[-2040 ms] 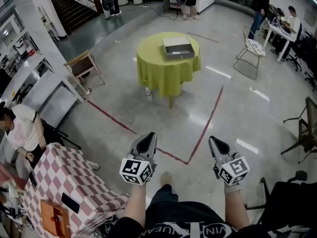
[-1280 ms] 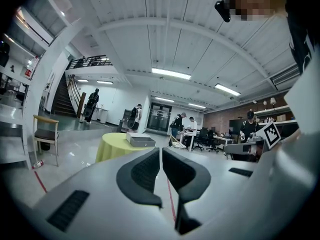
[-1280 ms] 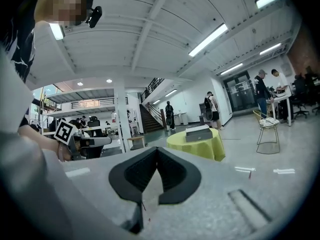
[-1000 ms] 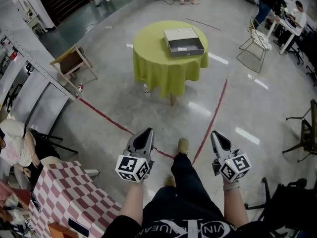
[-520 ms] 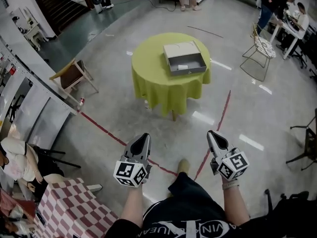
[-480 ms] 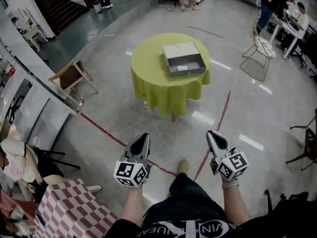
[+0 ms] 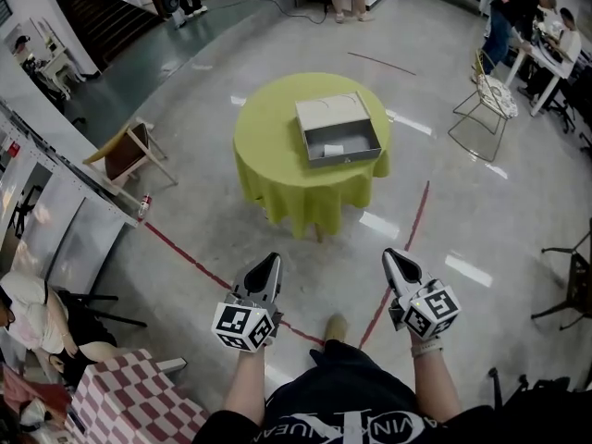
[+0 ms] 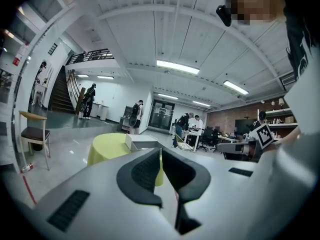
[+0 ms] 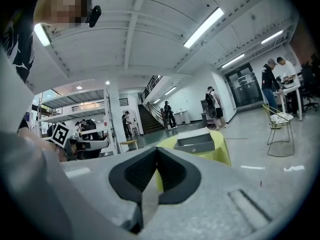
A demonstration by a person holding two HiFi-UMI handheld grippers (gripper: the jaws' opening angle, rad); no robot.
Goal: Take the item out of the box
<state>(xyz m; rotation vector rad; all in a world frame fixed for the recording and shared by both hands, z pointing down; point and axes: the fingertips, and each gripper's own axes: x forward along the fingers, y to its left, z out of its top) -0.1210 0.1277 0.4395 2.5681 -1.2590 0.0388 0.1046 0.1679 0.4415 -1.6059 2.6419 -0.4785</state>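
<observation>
Currently, both grippers are being held out in front of the person, above the floor and well apart from the round table (image 7: 268, 146), which is being covered by a yellow-green cloth (image 7: 277, 197). The left gripper (image 7: 269, 264) is being kept with its jaws closed together, and nothing is being held between them. The right gripper (image 7: 392, 260) is likewise being kept fully closed and empty. Each gripper is being pointed towards the table.

The grey box (image 7: 342, 158) is being supported on the right half of the tabletop, with its opening being presented upward. Its pale lid (image 7: 328, 109) is being rested directly behind it. The item (image 7: 335, 148), a small white object whose kind cannot be told, is being contained inside the box, lying on its floor near the middle.

A red tape line (image 7: 410, 234) is being shown on the floor, running past the right gripper in the head view. A wooden chair (image 7: 120, 151) is being stood well to the left of the table, and a wire chair (image 7: 490, 95) well to its right.
</observation>
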